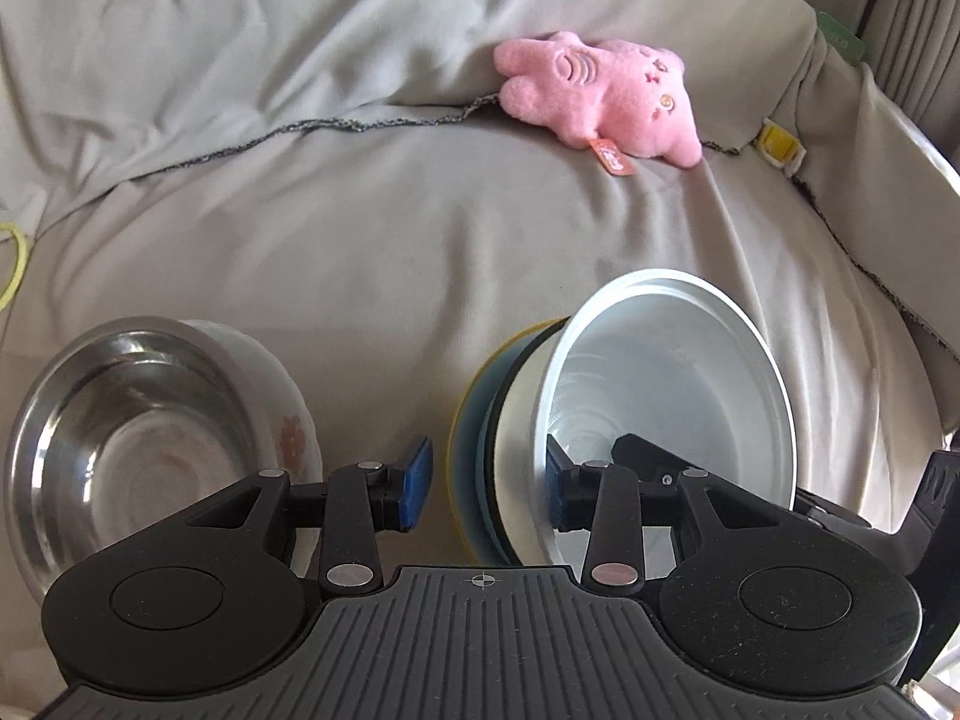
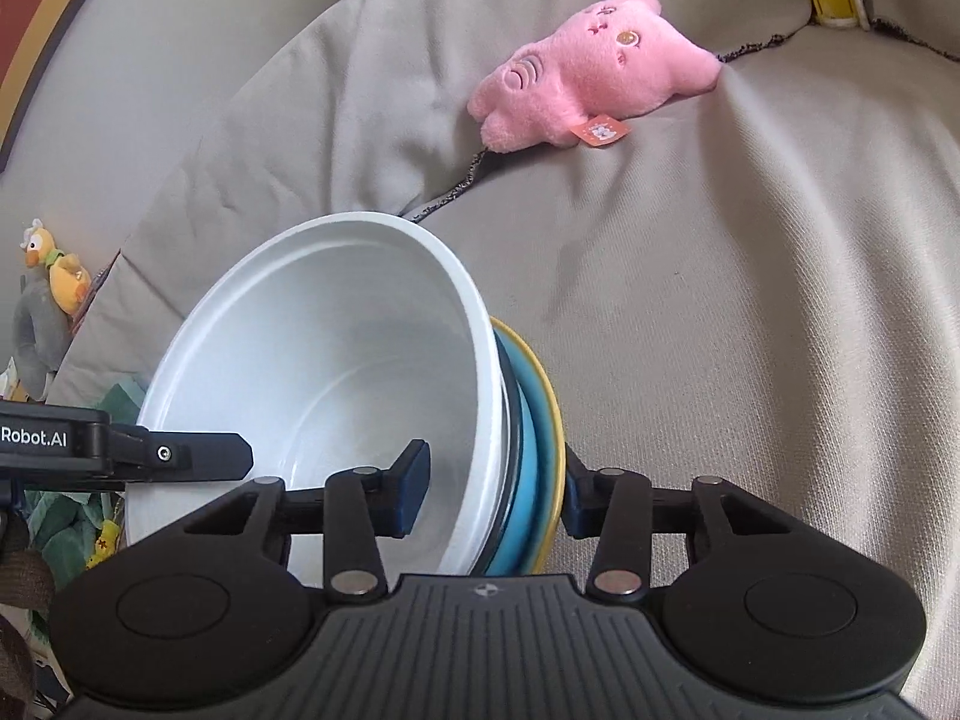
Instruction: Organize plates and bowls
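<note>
A stack stands tilted on its edge on the sofa cover: a white bowl (image 1: 660, 372) (image 2: 312, 360), then a dark-rimmed dish, a blue plate (image 2: 531, 438) and a yellow plate (image 2: 553, 414) behind it. My right gripper (image 2: 495, 495) straddles the stack, one pad inside the bowl and the other against the yellow plate, shut on it. My left gripper (image 1: 487, 486) also straddles the stack but is open. Its outer pad stands clear of the yellow plate (image 1: 459, 438). At the left, a steel bowl (image 1: 120, 438) sits nested in a white flowered bowl (image 1: 288, 420).
A pink plush toy (image 1: 600, 96) (image 2: 588, 72) lies further back on the grey sofa cover (image 1: 390, 228). A yellow clip (image 1: 777, 144) sits at the right seam. Small stuffed toys (image 2: 54, 282) are off the sofa's left side.
</note>
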The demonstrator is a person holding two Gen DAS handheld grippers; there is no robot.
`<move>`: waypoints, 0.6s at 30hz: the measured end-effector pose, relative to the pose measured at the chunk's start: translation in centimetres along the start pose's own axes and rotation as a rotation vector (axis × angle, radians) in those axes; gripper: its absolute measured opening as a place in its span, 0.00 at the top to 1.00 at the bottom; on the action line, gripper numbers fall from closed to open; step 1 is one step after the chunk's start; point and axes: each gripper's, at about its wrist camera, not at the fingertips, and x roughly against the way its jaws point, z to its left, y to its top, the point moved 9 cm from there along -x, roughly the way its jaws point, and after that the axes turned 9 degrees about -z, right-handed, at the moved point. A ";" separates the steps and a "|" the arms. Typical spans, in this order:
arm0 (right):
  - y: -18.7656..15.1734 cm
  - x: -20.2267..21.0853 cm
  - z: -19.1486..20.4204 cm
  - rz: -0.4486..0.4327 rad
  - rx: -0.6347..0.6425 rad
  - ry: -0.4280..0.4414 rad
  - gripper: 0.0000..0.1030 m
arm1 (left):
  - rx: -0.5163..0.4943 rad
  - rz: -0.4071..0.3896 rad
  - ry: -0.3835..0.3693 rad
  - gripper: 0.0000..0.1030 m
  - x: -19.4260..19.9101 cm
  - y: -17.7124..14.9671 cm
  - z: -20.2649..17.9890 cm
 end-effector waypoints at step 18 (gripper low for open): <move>-0.4 -0.6 -0.8 0.047 -0.081 0.058 0.61 | -0.105 0.239 0.077 0.43 -3.5 -1.3 -2.2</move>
